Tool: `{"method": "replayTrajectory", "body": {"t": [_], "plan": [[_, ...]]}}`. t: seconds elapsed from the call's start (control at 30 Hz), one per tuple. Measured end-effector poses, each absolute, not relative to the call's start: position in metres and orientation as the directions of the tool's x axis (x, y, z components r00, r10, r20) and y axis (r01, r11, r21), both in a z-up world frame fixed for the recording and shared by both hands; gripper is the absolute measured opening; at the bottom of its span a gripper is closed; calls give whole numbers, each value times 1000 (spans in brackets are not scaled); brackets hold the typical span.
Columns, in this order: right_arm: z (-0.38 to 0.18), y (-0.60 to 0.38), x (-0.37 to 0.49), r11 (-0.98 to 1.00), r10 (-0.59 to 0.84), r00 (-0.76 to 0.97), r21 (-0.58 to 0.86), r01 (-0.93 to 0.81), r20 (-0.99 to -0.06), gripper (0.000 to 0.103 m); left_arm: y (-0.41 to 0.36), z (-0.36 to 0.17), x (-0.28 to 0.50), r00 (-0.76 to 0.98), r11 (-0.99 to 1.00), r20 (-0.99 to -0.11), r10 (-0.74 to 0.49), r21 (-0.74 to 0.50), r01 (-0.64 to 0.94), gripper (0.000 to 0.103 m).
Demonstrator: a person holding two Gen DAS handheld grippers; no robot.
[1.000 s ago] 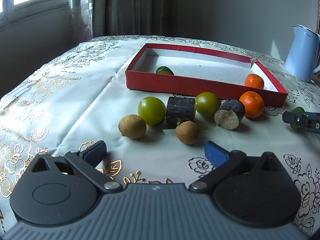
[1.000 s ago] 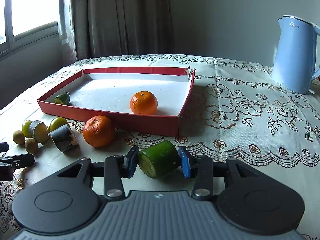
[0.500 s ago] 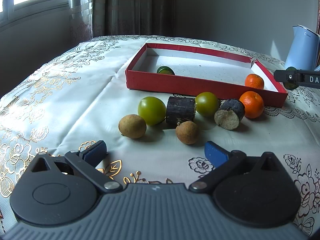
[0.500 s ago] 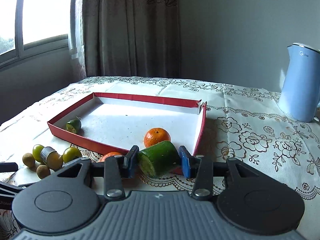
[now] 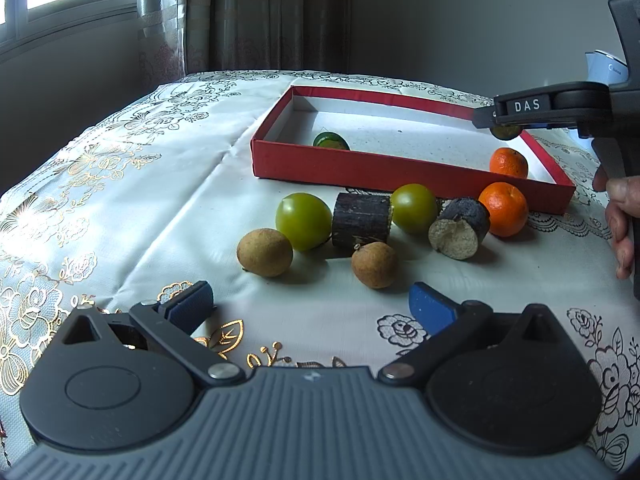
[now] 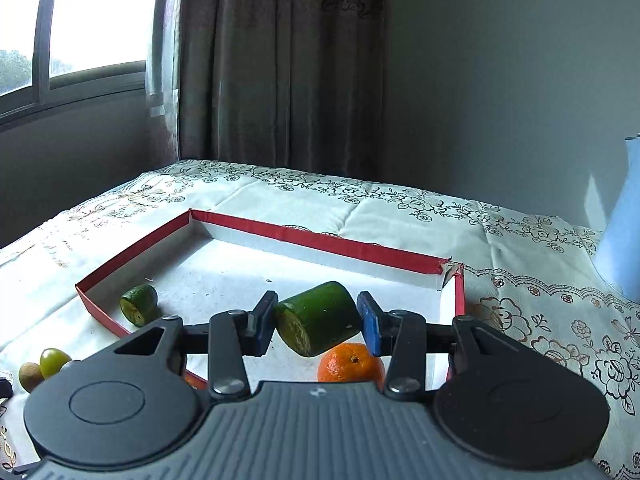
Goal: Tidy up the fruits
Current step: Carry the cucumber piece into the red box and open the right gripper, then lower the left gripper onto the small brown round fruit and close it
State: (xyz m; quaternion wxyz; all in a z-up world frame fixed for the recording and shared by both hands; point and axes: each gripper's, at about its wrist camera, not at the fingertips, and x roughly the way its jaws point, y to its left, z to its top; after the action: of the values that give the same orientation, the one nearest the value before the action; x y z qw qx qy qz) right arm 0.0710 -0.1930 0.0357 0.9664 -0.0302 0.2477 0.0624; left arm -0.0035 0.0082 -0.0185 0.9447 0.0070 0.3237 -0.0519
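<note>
My right gripper (image 6: 318, 322) is shut on a green cut fruit piece (image 6: 320, 316) and holds it in the air above the red tray (image 6: 320, 240), over an orange (image 6: 348, 364) inside it. A second green piece (image 6: 138, 304) lies in the tray's left corner. In the left wrist view the right gripper (image 5: 506, 126) hangs over the tray's right end (image 5: 552, 168). My left gripper (image 5: 310, 306) is open and empty, low over the cloth, in front of two brown fruits (image 5: 264, 252), two green fruits (image 5: 303, 221), two dark cut pieces (image 5: 362, 220) and an orange (image 5: 503, 209).
A light blue kettle (image 6: 624, 256) stands at the right, behind the tray. The table has a white embroidered cloth (image 5: 120, 184). Its left edge drops off near the window and curtain (image 6: 280, 60).
My right gripper has lifted the green piece off the cloth and carried it up and left over the tray. The left gripper has not moved.
</note>
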Motion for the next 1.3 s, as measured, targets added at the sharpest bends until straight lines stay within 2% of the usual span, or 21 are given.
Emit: {"method": "replayTrajectory", "body": {"t": [0.23,0.37,0.6,0.7,0.87,1.07,1.3], "plan": [[20,-195,89,993,95,848,-13,-119,-521,45,8,-18,-4,785,994,-612,-94,-21,103,103],[21,-200,82,995,86,866,4,-97,-492,60,8,-18,-3,785,994,-612,-94,-21,103,103],[27,-231,49,994,85,897,96,-48,-435,63,8,-19,-4,785,994,-612,-94,-21,103,103],[26,-246,24,994,44,906,111,3,-421,69,7,-19,-4,785,994,-612,-95,-22,103,103],[23,-264,-16,992,-26,910,102,75,-413,86,8,-20,-4,785,994,-612,-96,-23,104,103],[2,-272,-35,991,-49,889,86,98,-455,88,12,-20,-6,791,992,-600,-120,-48,114,103],[-2,-277,-33,988,-19,882,128,90,-470,88,27,-16,-13,819,973,-530,-221,-179,147,103]]}}
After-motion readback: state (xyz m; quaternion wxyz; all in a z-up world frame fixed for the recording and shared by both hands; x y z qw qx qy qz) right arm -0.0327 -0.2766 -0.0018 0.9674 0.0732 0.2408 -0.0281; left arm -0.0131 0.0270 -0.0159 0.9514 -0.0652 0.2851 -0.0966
